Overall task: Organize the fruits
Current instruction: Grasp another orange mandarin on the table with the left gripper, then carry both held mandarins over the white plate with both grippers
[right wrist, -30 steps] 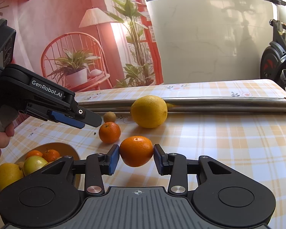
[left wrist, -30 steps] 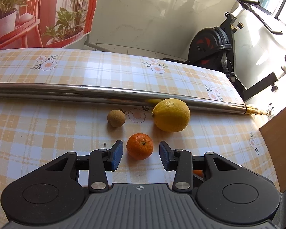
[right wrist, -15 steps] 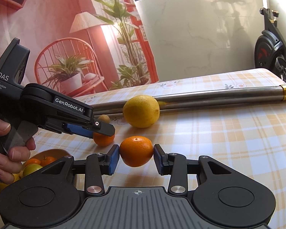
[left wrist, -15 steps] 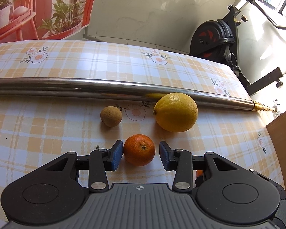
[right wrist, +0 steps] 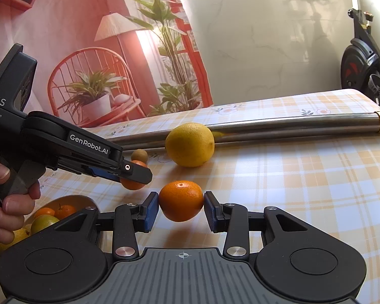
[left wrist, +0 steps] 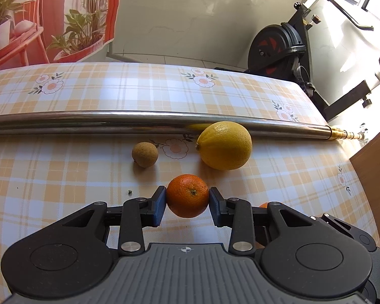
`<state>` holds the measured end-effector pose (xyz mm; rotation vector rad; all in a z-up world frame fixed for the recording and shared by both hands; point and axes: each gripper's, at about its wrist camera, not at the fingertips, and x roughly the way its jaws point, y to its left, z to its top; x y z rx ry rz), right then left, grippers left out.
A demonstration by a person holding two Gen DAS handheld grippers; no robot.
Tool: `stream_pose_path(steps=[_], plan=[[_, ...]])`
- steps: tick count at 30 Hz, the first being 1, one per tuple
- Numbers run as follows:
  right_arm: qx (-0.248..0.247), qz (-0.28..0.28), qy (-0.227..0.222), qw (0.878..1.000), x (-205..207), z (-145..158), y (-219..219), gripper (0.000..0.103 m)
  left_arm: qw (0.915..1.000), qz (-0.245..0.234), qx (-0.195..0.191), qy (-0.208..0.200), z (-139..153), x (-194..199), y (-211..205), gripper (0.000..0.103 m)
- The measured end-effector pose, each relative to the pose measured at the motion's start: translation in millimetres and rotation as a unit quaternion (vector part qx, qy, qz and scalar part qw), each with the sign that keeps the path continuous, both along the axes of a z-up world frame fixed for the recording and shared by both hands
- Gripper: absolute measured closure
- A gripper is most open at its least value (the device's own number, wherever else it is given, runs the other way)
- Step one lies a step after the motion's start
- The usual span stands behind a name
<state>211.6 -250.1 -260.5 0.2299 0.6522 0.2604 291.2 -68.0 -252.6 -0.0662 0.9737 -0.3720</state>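
Note:
My left gripper [left wrist: 187, 202] is shut on a small orange [left wrist: 188, 195] low over the checked tablecloth. My right gripper [right wrist: 181, 209] is shut on another small orange [right wrist: 181, 200] and holds it above the table. In the right wrist view the left gripper [right wrist: 136, 174] shows at left with its orange [right wrist: 131, 185] partly hidden behind the fingers. A large yellow lemon [left wrist: 224, 145] and a small brown round fruit [left wrist: 145, 154] lie beyond, against a steel tube. A bowl [right wrist: 71, 198] with several citrus fruits sits at lower left.
A long steel tube [left wrist: 114, 121] with a brass end lies across the table behind the fruits. A wooden board [left wrist: 377, 177] stands at the table's right edge. An exercise bike [left wrist: 281, 48] stands beyond the far edge.
My left gripper moved forward around the small orange and closed on it. My right gripper kept its orange and lifted slightly.

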Motion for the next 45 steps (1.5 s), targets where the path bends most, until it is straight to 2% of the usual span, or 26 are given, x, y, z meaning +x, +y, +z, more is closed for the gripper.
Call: stream_pose_path(steps=[5, 9, 16, 22, 30, 45], plan=[[-0.007, -0.006, -0.004, 1.000, -3, 1, 1, 0.067, 0.9999, -0.003, -0.009, -0.006, 20, -22, 12, 0.065], [-0.023, -0.011, 0.012, 1.000, -7, 6, 6, 0.067, 0.9997, 0.001, -0.011, -0.022, 35, -47, 27, 0.065], [0.000, -0.019, 0.015, 1.000, -37, 30, 13, 0.067, 0.9993, 0.003, -0.032, -0.018, 46, -93, 59, 0.065], [0.002, -0.010, 0.023, 1.000, -58, 44, 29, 0.067, 0.9995, -0.005, -0.014, -0.027, 45, -129, 78, 0.065], [0.002, 0.005, 0.028, 1.000, -83, 58, 53, 0.067, 0.9993, -0.004, -0.036, -0.007, 31, -162, 102, 0.065], [0.000, 0.023, 0.035, 0.999, -104, 66, 68, 0.067, 0.9988, -0.012, -0.044, 0.016, 18, -176, 100, 0.065]])
